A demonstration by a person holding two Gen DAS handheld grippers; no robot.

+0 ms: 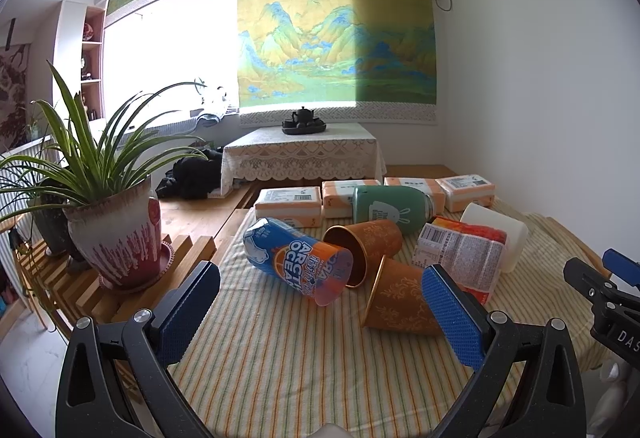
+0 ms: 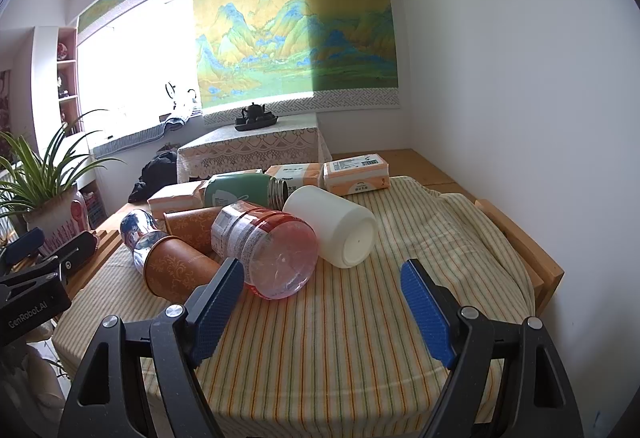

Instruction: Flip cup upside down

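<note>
Several cups lie on their sides on the striped cloth (image 1: 280, 350): a blue-orange plastic cup (image 1: 296, 258), two brown patterned cups (image 1: 372, 244) (image 1: 400, 302), a clear red-labelled cup (image 1: 460, 254), a white cup (image 1: 504, 234) and a green cup (image 1: 388, 205). My left gripper (image 1: 320, 318) is open, hovering just before the nearer brown cup, its right pad beside that cup. My right gripper (image 2: 320, 310) is open over bare cloth, in front of the clear cup (image 2: 268, 250) and the white cup (image 2: 336, 230). The near brown cup (image 2: 176, 270) lies left of it.
Tissue packs (image 1: 400, 189) line the table's far edge. A potted plant (image 1: 116, 234) stands on a slatted rack to the left. The wooden table edge (image 2: 528, 250) and a white wall are on the right. A lace-covered low table (image 1: 300, 153) with a tea set lies beyond.
</note>
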